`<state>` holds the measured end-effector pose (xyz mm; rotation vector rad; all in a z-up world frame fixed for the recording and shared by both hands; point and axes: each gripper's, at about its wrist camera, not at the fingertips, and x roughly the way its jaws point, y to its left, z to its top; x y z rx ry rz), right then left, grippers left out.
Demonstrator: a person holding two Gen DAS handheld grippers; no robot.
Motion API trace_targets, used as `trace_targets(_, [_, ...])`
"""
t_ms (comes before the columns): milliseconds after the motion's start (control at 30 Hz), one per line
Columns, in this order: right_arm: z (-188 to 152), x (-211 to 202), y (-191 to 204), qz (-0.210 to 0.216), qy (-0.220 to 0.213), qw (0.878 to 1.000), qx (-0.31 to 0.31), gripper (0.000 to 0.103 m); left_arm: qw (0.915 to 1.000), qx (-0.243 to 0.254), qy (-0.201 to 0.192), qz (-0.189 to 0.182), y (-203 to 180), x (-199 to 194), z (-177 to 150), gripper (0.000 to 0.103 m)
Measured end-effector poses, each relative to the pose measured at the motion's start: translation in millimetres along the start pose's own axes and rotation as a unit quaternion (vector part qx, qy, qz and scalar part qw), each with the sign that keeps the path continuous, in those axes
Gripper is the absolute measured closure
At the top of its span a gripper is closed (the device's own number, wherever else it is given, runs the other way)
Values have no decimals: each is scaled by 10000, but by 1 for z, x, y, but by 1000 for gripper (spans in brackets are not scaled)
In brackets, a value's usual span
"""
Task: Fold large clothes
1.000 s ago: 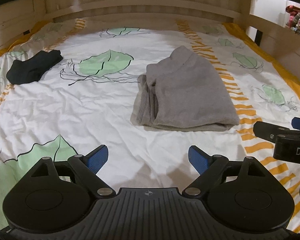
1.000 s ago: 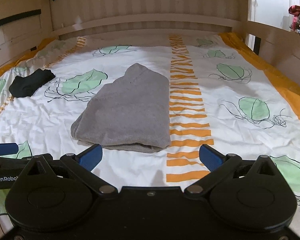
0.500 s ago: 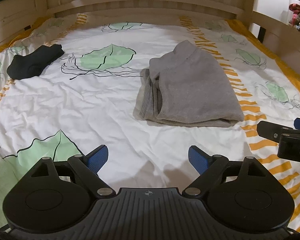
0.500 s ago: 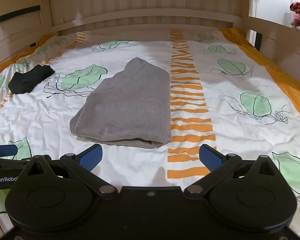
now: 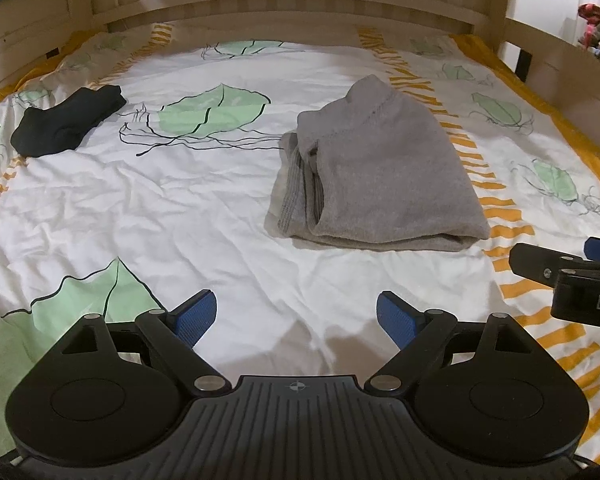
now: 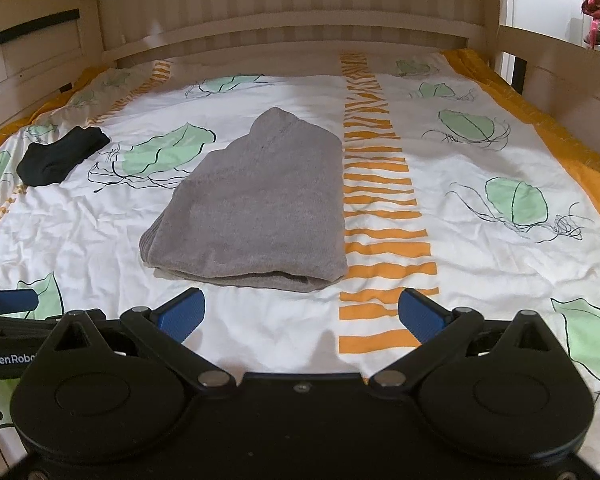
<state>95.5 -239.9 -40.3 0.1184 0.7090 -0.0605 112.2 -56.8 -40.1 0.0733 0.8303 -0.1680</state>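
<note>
1. A folded black garment [image 5: 66,120] is lying at the far left of the bed, on the white leaf-print bedsheet [image 5: 180,208], well apart from everything else; what kind of garment it is cannot be told.
2. The left gripper [image 5: 296,316] is hovering over a bare, creased stretch of the sheet, its blue pads [image 5: 194,316] standing wide apart with nothing between them.
3. A grey knitted sweater [image 5: 380,176] is lying folded into a compact rectangle at the middle of the bed, beyond the left gripper and a little to its right, touching neither gripper.
4. In the left wrist view, the sweater's ribbed edges are showing stacked along its left side, and a rounded fold is facing the camera along its near edge.
5. In the right wrist view, the same sweater [image 6: 256,200] is sitting just left of the orange striped band [image 6: 380,208] printed on the sheet, its right edge running along that band.
6. The right gripper [image 6: 300,314] is hanging just short of the sweater's near fold, its blue pads [image 6: 420,316] spread wide and clamping nothing.
7. The right gripper is also showing at the right edge of the left wrist view [image 5: 572,276], beside the left one.
8. A pale wooden bed frame [image 6: 284,20] is enclosing the mattress at the back and along both sides.
</note>
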Motion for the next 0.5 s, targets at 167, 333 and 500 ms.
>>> trace_targets(167, [0,2,1,13,28,10000,11,0,10000,-6,5,1,-1,0,0,16])
trace_targets(333, [-1,4,2,24,45,10000,18,1,10000,20,8,-7,-1,2,0,16])
trace_targets(500, [-1,6,2,41,78,10000,24,1,10000,38,20,-16,-3,3,0,16])
